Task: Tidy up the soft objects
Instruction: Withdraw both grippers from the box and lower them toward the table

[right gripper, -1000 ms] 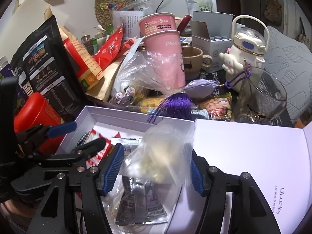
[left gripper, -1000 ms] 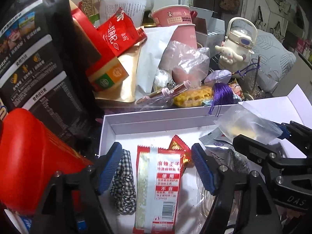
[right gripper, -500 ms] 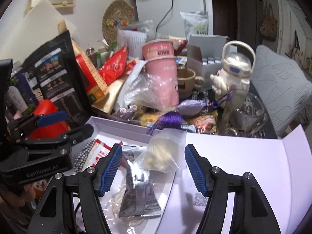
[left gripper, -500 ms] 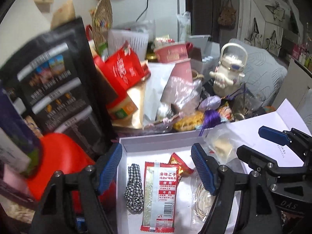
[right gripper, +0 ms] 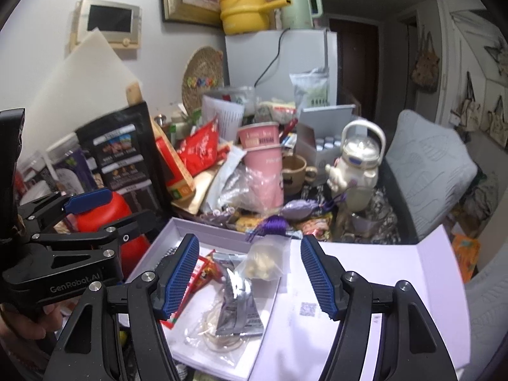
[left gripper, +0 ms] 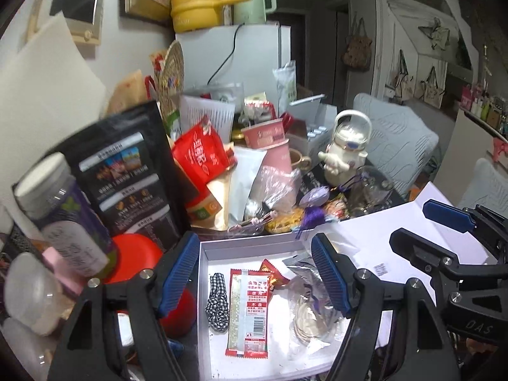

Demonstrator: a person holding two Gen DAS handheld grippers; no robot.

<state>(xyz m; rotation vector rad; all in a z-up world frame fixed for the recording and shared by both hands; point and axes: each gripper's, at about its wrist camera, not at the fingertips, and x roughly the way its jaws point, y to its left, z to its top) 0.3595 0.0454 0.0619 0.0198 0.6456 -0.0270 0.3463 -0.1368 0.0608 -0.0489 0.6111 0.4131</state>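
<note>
White box of snack packets

Your left gripper points forward and downward, its blue-padded fingers spread apart with nothing pressed between them. Your right gripper sits beside it at the same downward tilt, its jaws having just been opening, empty. Your hand wraps the left gripper's handle.
</note>
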